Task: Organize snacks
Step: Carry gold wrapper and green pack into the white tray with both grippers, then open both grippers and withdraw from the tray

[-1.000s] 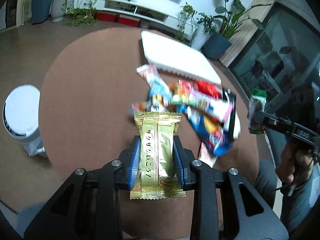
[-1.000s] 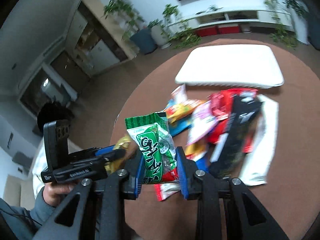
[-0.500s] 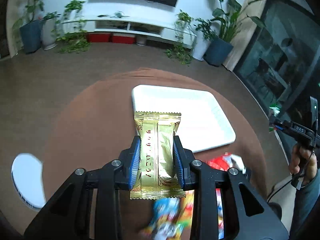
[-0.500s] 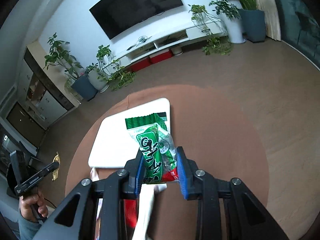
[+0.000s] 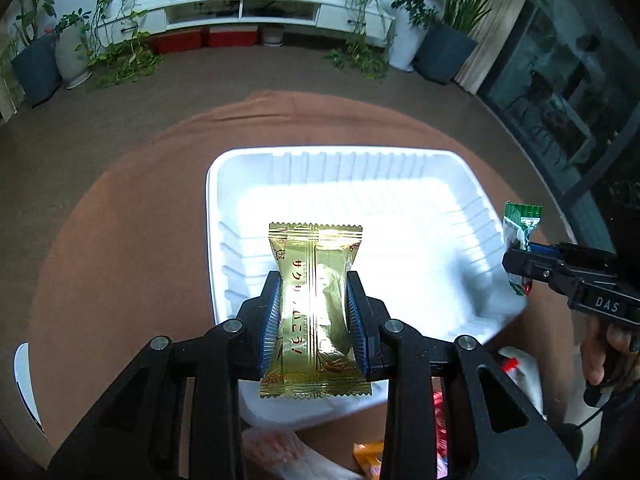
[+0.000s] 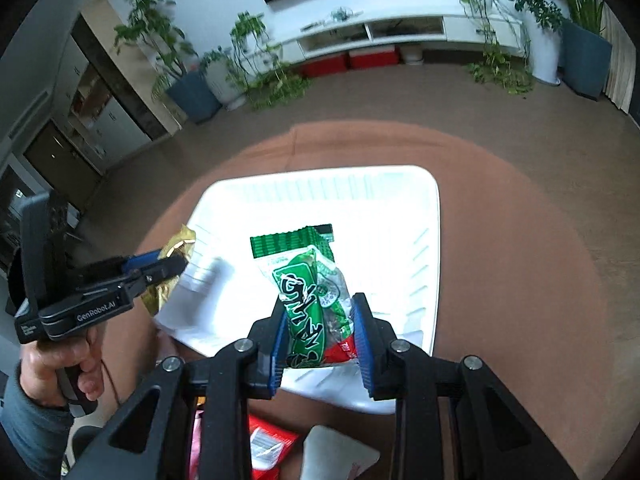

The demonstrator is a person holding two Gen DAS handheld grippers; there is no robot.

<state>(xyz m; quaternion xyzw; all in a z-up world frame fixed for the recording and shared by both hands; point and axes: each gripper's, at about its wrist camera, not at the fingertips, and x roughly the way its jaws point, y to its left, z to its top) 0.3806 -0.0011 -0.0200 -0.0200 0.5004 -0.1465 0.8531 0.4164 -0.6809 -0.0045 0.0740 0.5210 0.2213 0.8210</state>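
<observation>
My left gripper (image 5: 314, 316) is shut on a gold snack packet (image 5: 316, 304) and holds it above the near left part of an empty white foam tray (image 5: 404, 168). My right gripper (image 6: 320, 332) is shut on a green snack packet (image 6: 310, 280) and holds it above the near part of the same tray (image 6: 434, 248). The right gripper with its green packet (image 5: 520, 232) shows at the tray's right edge in the left wrist view. The left gripper with the gold packet (image 6: 172, 264) shows at the tray's left edge in the right wrist view.
The tray lies on a round brown table (image 5: 120, 220). Loose snack packets lie at the near edge, below the grippers: red (image 6: 272, 446), white (image 6: 336, 456), orange (image 5: 370, 456). A white bin (image 5: 24, 376) stands left of the table. Plants and a low cabinet stand far behind.
Both grippers have moved forward from over the snack pile to above the white tray, each still gripping its packet. The tray now fills the middle of both views.
</observation>
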